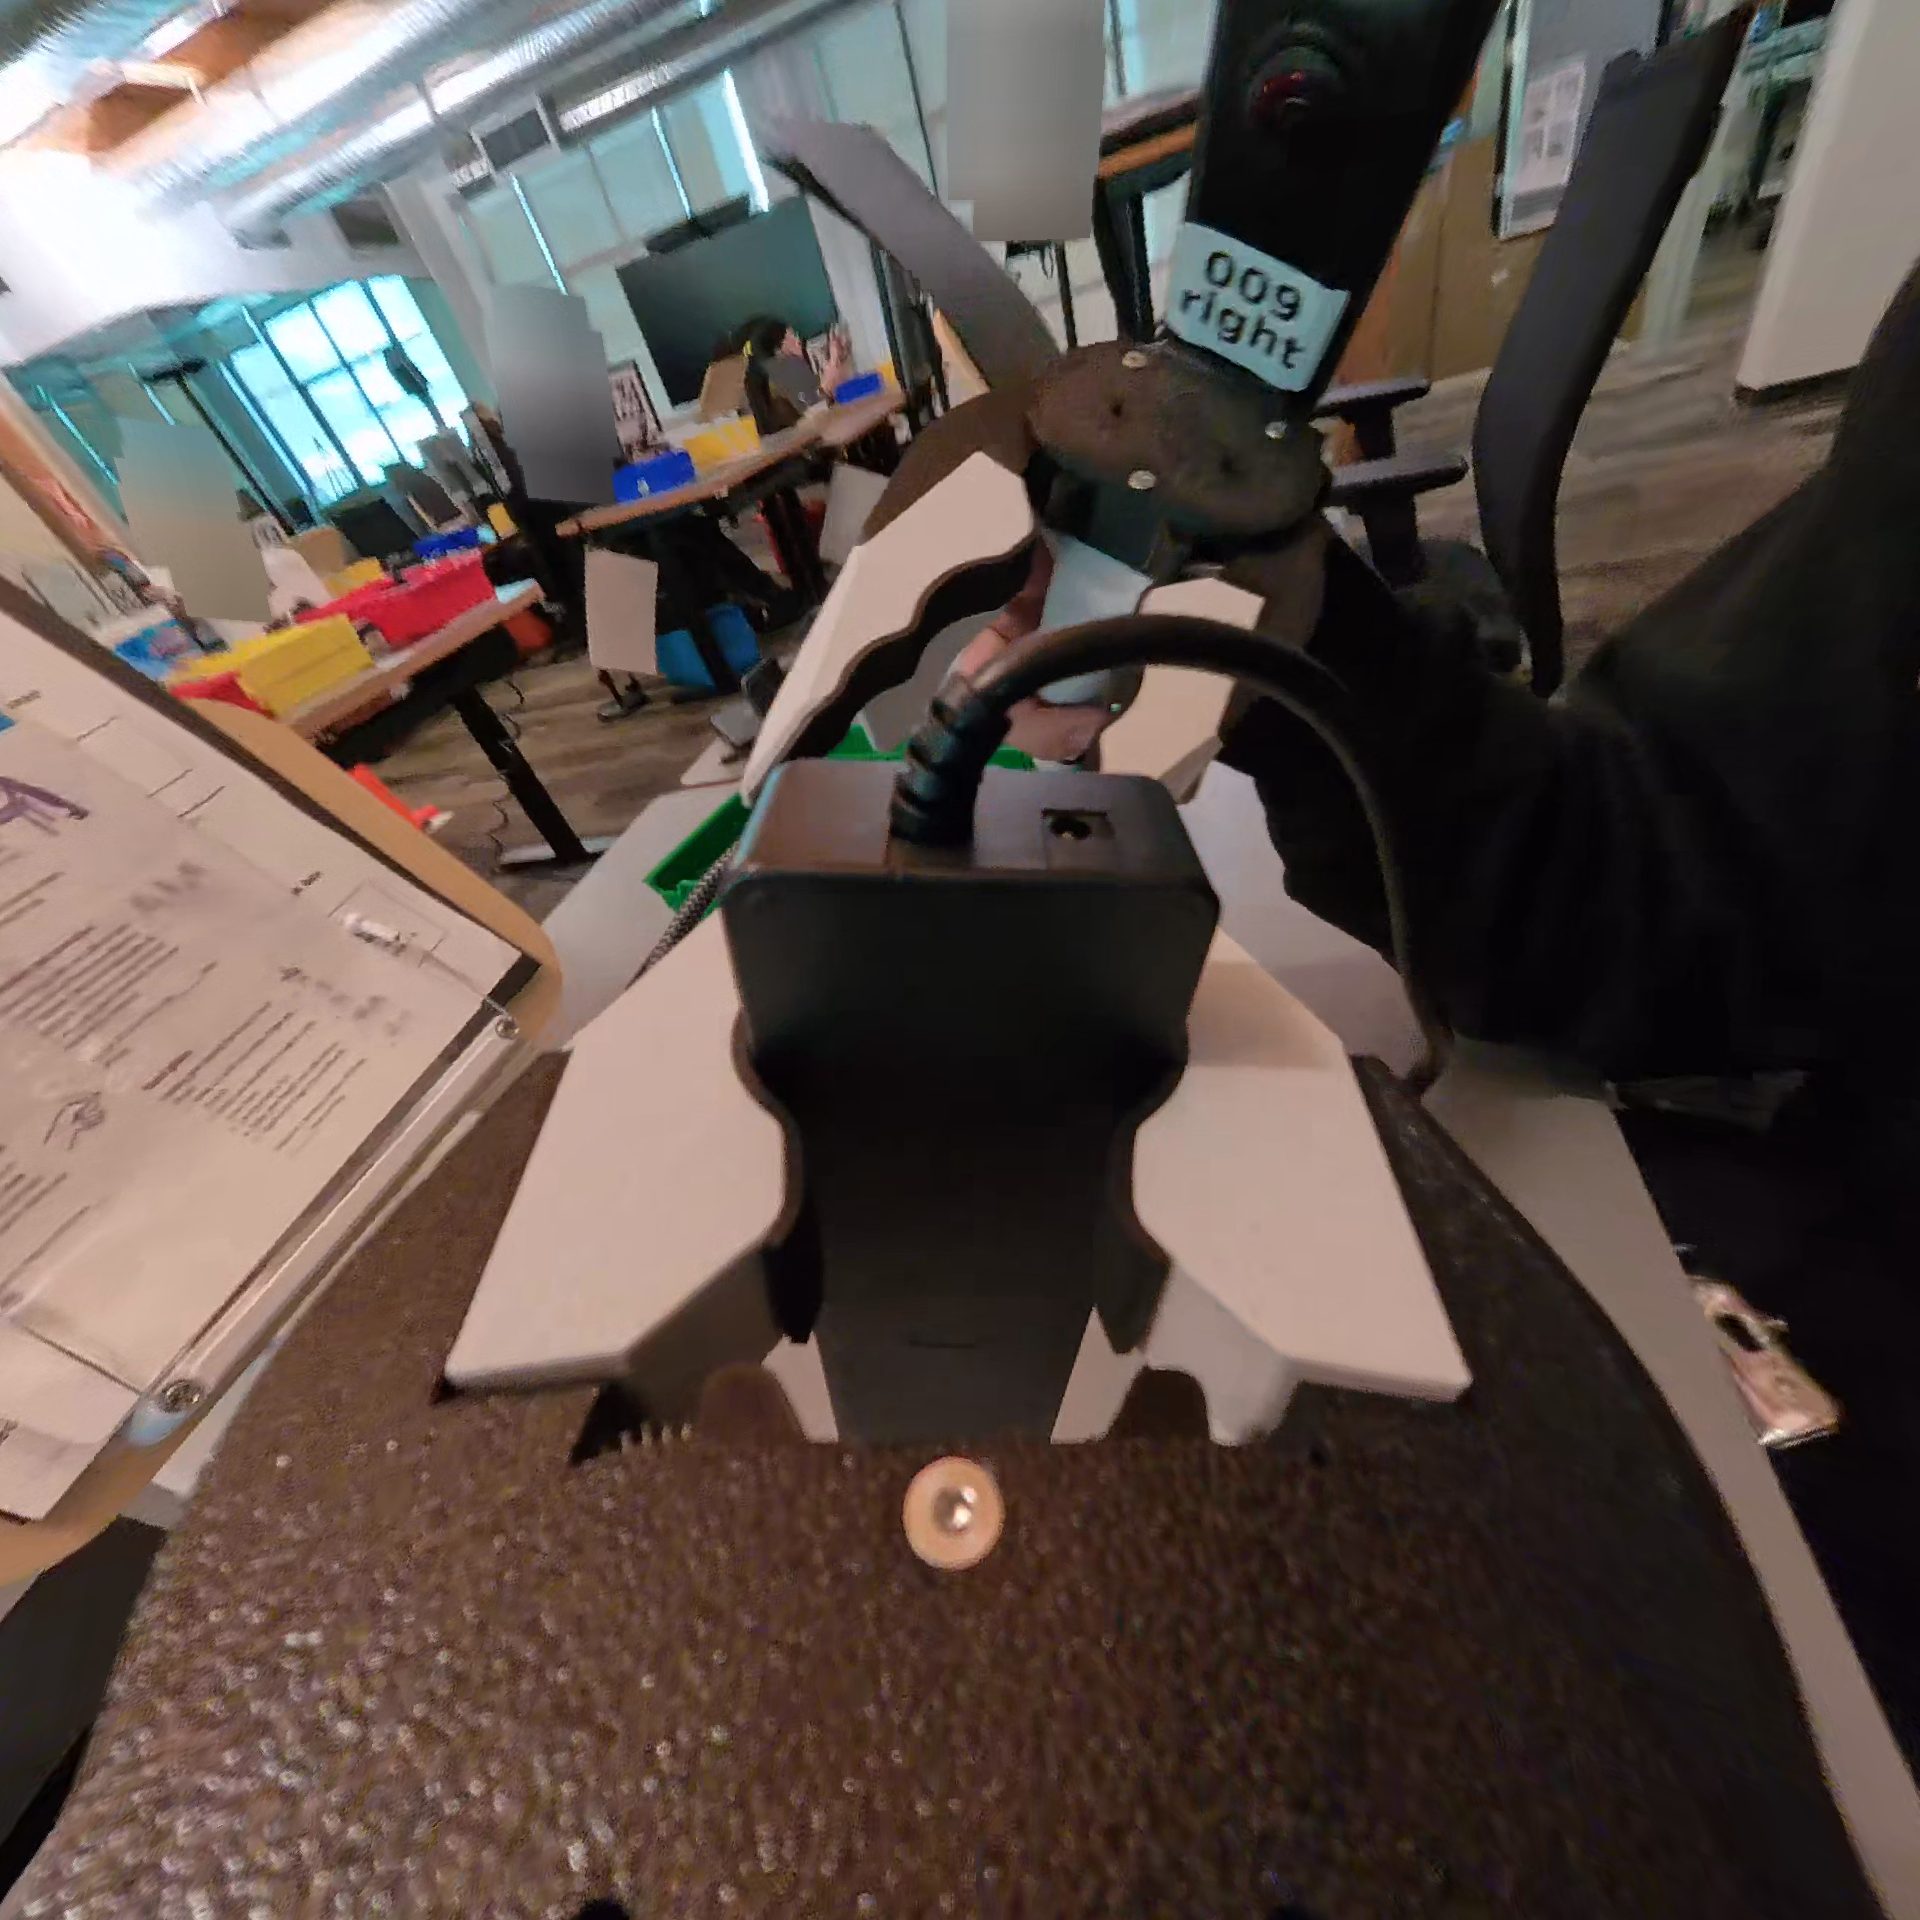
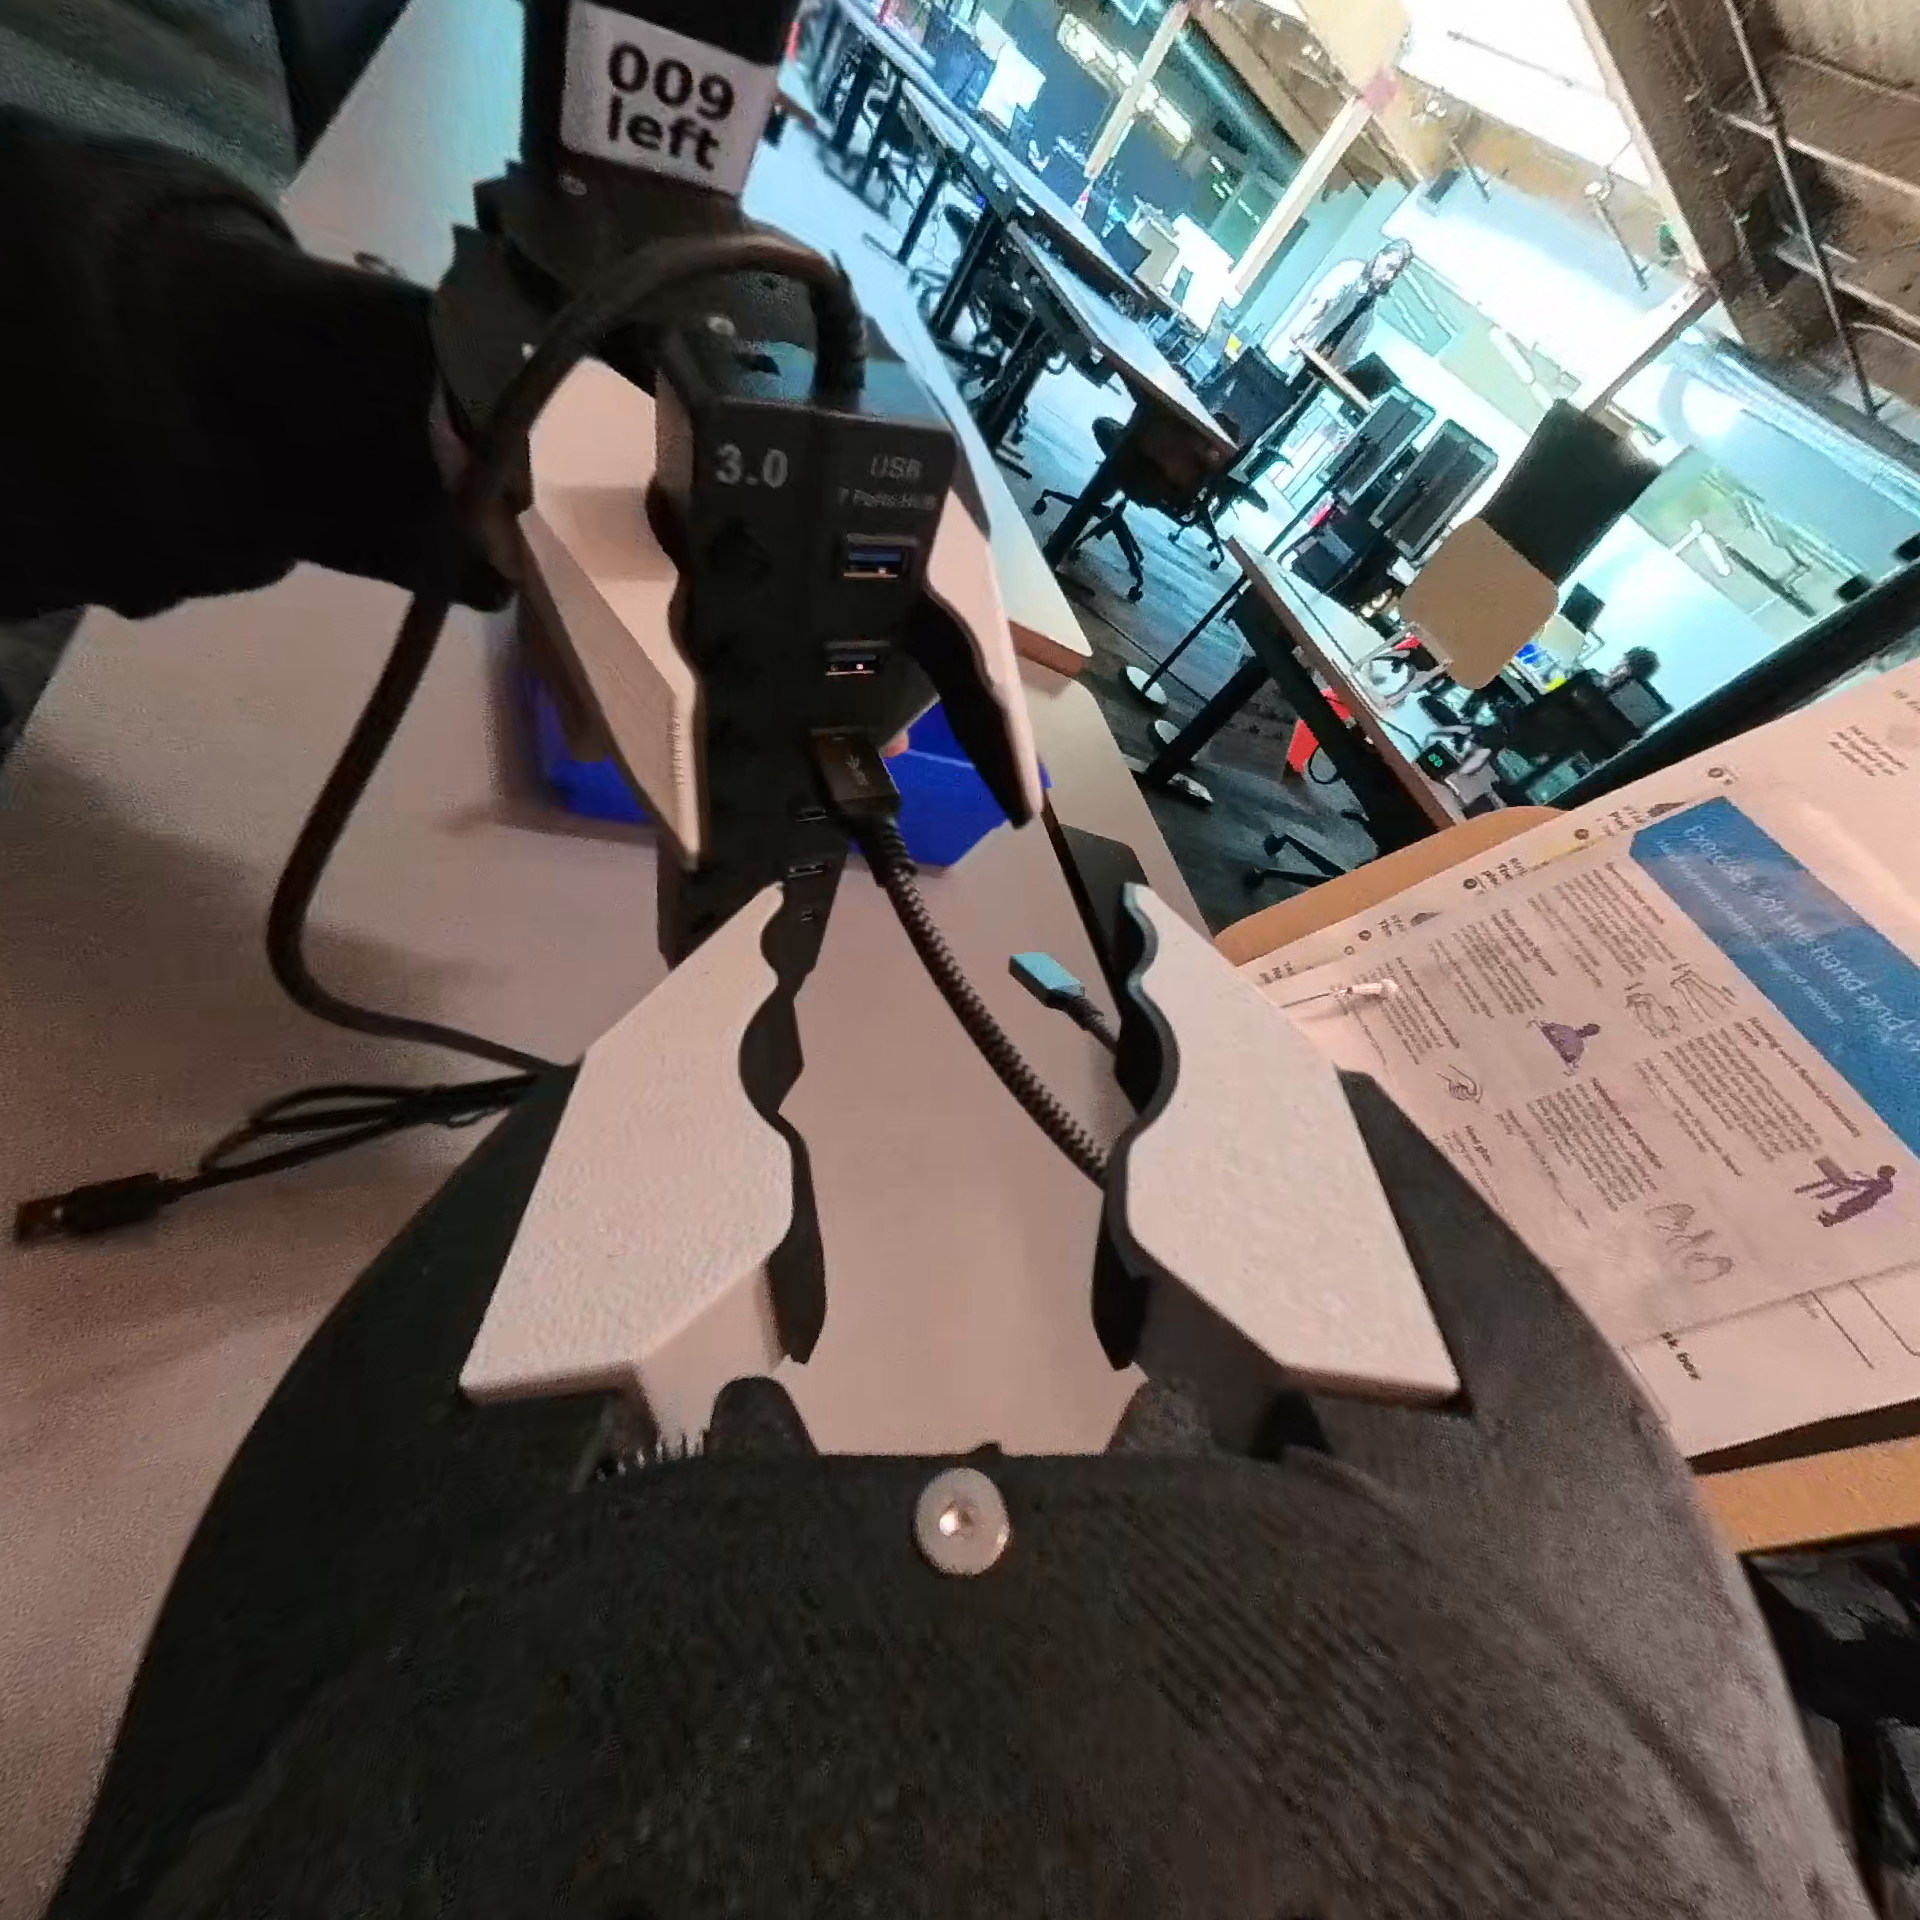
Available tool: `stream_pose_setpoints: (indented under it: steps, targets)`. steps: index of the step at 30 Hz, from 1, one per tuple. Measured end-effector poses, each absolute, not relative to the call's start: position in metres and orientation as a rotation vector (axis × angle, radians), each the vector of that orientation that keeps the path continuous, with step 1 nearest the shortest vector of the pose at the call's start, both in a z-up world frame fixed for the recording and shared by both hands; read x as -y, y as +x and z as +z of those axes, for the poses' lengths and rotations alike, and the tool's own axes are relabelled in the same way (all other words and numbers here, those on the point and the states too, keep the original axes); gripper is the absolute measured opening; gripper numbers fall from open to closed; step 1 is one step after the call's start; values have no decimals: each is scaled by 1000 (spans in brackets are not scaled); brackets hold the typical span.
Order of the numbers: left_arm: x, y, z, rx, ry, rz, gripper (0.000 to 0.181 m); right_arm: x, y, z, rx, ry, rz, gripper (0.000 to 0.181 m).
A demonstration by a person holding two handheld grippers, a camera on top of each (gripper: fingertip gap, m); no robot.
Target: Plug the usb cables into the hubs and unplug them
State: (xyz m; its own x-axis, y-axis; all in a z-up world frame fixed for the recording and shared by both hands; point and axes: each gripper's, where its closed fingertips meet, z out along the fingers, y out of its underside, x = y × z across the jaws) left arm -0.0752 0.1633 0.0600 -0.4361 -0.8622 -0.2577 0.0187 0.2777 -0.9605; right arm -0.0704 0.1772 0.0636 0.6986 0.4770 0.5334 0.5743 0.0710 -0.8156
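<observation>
My left gripper (image 1: 961, 1049) is shut on a black USB hub (image 1: 966, 935) and holds it up above the white table (image 2: 208, 831). The hub's thick black lead (image 1: 1247, 665) loops off its far end. In the right wrist view the hub (image 2: 790, 582) shows its ports, gripped by the left gripper (image 2: 852, 821). A braided USB cable (image 2: 966, 997) is plugged into a middle port. It runs down between the fingers of my right gripper (image 2: 951, 914), which is open and just short of the hub. The right gripper also shows beyond the hub in the left wrist view (image 1: 1049, 644).
A loose grey-blue USB plug (image 2: 1049, 977) lies by my right finger. A black USB plug (image 2: 83, 1216) lies on the table at left. A blue bin (image 2: 582, 758) and a green bin (image 1: 707, 852) sit behind. A clipboard with printed sheets (image 2: 1610, 1039) stands at the side.
</observation>
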Motion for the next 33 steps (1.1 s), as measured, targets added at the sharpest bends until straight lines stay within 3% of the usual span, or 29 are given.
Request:
stream_pose_setpoints:
  steps: [1, 8, 15, 23, 33]
  targets:
    - [-163, -74, 63, -1701, -809, -1267, 61, -173, -71, 70, 862, -1545, -80, 59]
    - [-171, -108, 86, -1720, -888, -1186, 61, -142, -67, 106, 784, -1589, 113, 62]
    - [-190, -155, 78, -1681, -967, -1148, 61, -108, -28, 92, 603, -1716, -21, 65]
    - [-193, -79, 84, -1733, -695, -1315, 61, -171, -25, 118, 633, -1500, -12, 62]
    - [-202, 16, 73, -1697, -549, -1448, 61, -223, 17, 49, 655, -1590, -6, 50]
